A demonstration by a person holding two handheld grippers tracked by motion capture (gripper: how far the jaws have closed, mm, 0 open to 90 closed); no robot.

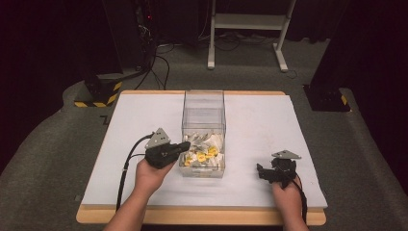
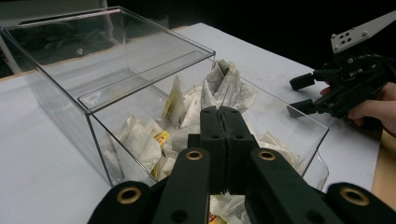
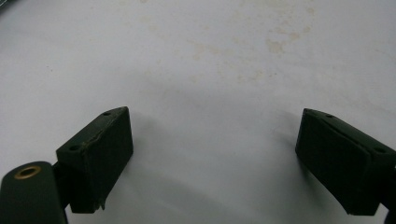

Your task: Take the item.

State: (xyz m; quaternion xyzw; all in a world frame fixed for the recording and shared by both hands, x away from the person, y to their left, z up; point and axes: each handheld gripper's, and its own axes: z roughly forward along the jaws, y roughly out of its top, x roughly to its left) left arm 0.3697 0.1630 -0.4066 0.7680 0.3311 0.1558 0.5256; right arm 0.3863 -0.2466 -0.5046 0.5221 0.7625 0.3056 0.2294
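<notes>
Our left gripper [image 1: 184, 146], jaws together, hovers at the clear box [image 1: 203, 103] rim, packets [image 1: 204, 153] just below, right gripper [image 1: 262, 171] spread well apart

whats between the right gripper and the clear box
Nothing: in the high view a bare stretch of white table separates the right gripper from the clear box. The right gripper view shows bare stained white surface between its open jaws.
</notes>
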